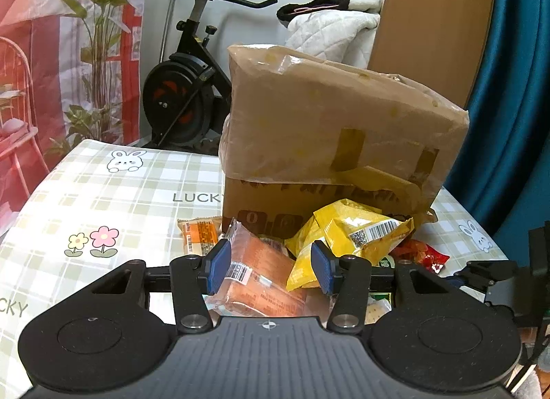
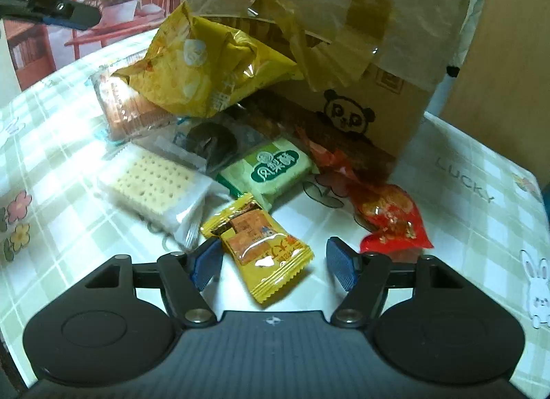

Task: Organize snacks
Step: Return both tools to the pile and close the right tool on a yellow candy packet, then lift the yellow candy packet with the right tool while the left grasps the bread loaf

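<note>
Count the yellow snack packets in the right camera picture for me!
2: a big crumpled yellow bag leaning by the cardboard box, and a small yellow packet between the right gripper fingers. Others may hide underneath.

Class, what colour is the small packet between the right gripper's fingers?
Yellow with orange print, clearest in the right wrist view.

Indoor light, moderate level; fisheye views with local glare and slight blur.

Both views curve strongly toward dark vignetted corners. Glare washes out the tabletop (image 1: 103,199) at left in the left wrist view and over the cracker packet (image 2: 154,185) in the right. The right wrist view is softly blurred; the taped cardboard box (image 2: 343,38) looks hazy. The yellow snack bag (image 1: 350,230) shows sharp print. Shadows under packets are soft and short.
</note>
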